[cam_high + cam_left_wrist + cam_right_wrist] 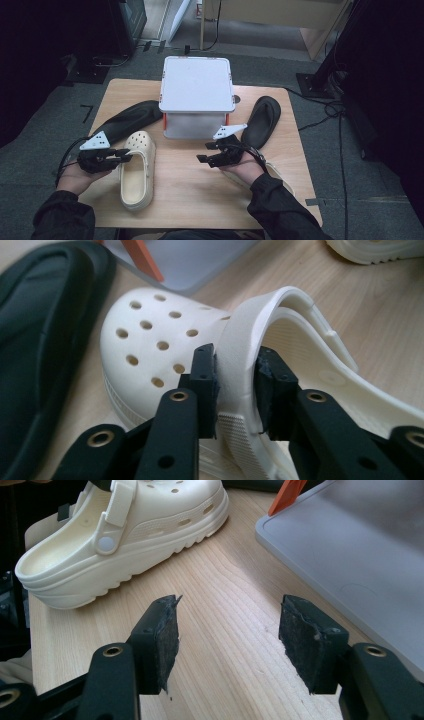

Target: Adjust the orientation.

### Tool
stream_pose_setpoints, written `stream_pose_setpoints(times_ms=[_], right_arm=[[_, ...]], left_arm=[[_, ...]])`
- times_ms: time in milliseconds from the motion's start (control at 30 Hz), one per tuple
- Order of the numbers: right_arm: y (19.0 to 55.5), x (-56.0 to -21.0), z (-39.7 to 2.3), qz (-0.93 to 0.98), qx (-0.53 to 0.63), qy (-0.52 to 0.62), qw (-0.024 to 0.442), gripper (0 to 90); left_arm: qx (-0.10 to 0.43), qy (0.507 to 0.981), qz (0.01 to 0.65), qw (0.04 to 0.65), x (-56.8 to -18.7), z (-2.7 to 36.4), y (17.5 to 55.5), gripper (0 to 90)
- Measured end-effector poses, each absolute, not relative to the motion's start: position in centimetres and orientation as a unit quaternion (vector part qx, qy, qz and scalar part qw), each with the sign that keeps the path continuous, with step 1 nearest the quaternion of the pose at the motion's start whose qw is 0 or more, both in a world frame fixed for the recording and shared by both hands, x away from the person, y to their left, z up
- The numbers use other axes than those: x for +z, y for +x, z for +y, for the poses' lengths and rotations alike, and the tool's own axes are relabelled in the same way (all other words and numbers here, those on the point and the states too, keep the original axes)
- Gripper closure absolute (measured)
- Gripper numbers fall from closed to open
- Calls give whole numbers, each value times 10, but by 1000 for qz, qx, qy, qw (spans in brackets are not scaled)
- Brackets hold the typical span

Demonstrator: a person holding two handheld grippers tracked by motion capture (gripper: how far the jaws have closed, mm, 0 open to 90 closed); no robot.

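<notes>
The left gripper [235, 385] has its jaws pressed on the strap [240, 355] of the cream clog [136, 170], which lies just ahead of it. The right gripper [227, 640] stands open over the bare table [225, 595], well apart from this clog.

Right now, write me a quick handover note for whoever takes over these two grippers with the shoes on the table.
Left gripper: jaws closed on the heel strap of the cream clog, which lies on the table.
Right gripper: open, holding nothing, over bare wood in front of the lidded box.
A second cream clog lies under the right forearm. One black slipper lies right of the box, the other black slipper left of it.
Done: strap gripped. Left: probably lifting the clog and placing it; the box lid is on.
</notes>
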State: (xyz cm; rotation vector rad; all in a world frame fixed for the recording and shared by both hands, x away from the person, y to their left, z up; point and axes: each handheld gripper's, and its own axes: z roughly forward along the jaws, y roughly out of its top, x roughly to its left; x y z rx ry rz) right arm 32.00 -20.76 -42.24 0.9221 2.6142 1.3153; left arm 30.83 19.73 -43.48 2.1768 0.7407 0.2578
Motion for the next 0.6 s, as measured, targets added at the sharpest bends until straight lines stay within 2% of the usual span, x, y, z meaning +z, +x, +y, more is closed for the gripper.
stream_pose_setpoints(times_ms=[100,333,533,600], right_arm=[[320,-423,-208,852,426,302,35,413],[320,-423,-209,851,427,303,35,413],[320,-424,-207,852,426,304,32,413],[319,-425,-205,853,425,303,31,413]], left_arm=[[110,866,284,396,-434,194,307,758],[100,855,276,429,-423,186,305,784],[115,859,250,432,-415,158,303,784],[104,862,238,436,-415,141,305,784]])
